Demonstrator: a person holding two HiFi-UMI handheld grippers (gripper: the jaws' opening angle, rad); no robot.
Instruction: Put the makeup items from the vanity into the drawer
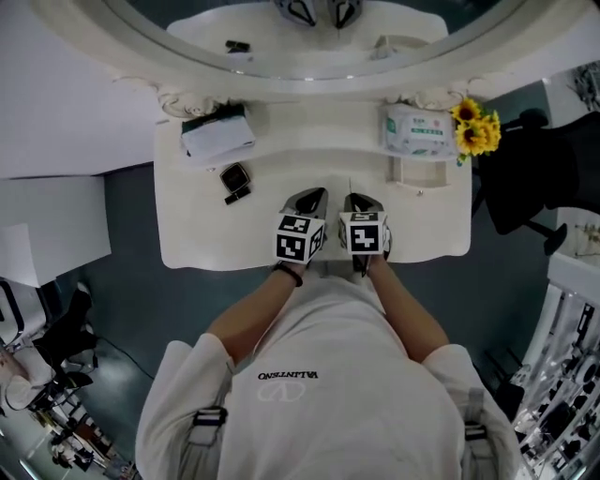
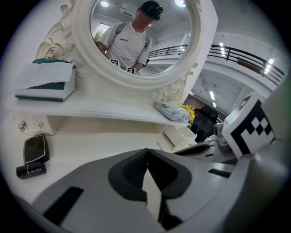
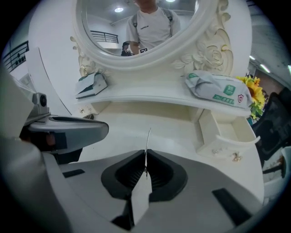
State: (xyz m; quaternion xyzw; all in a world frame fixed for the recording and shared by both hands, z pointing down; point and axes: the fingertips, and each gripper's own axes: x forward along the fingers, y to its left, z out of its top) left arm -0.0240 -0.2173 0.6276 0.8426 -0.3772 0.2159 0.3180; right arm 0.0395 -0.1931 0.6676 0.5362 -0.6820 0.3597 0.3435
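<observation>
A black compact (image 1: 234,175) and a black lipstick (image 1: 237,195) lie on the white vanity top (image 1: 187,234), left of centre. The left gripper view shows the compact (image 2: 34,149) and lipstick (image 2: 31,170) at its far left. A small drawer (image 1: 419,173) stands pulled out at the right under the shelf. The right gripper view shows this drawer (image 3: 227,132) and nothing in the part that shows. My left gripper (image 1: 311,195) and right gripper (image 1: 358,197) hover side by side near the front edge, both shut. A hair-thin pale sliver (image 3: 148,139) sticks up from the right jaws' seam; I cannot tell what it is.
A tissue box (image 1: 217,134) sits on the left of the shelf and a wipes pack (image 1: 419,131) on the right. Sunflowers (image 1: 476,127) stand at the right end. A round mirror (image 1: 319,28) rises behind. A black chair (image 1: 525,178) stands right of the vanity.
</observation>
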